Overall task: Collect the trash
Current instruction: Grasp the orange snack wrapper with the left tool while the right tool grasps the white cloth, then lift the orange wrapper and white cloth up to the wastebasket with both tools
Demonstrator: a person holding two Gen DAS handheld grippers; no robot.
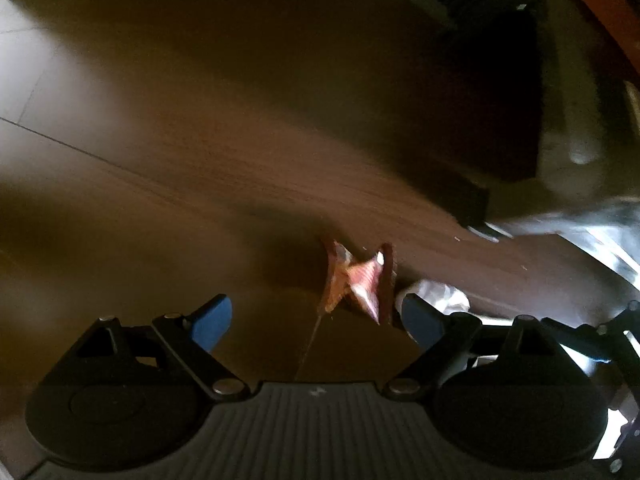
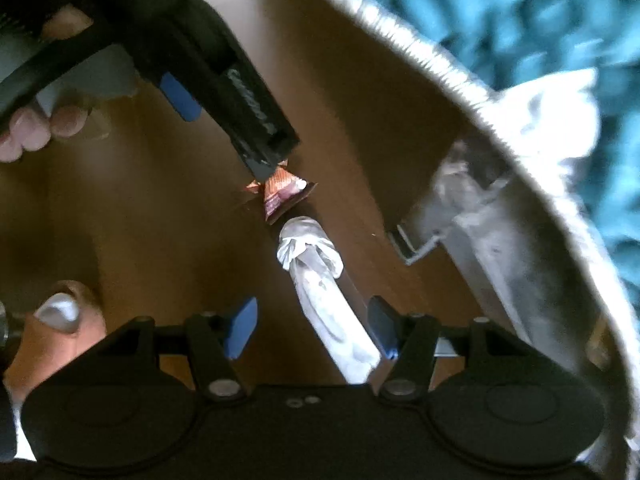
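Observation:
A crumpled orange-pink wrapper (image 1: 356, 280) lies on the brown wooden floor, just ahead of my open left gripper (image 1: 316, 322), nearer its right finger. A knotted white tissue or plastic twist (image 2: 320, 280) lies beside the wrapper (image 2: 282, 196); it also shows in the left wrist view (image 1: 440, 296). My right gripper (image 2: 312, 326) is open, with the white twist lying between its blue fingers (image 2: 240, 326), apart from both. The left gripper's body (image 2: 224, 80) hangs over the wrapper in the right wrist view.
A grey round bin or basket (image 2: 500, 184) with a teal liner (image 2: 520, 20) stands at the right. Dark furniture (image 1: 480, 100) stands at the far right of the left wrist view. A bare foot (image 2: 60, 320) is at lower left.

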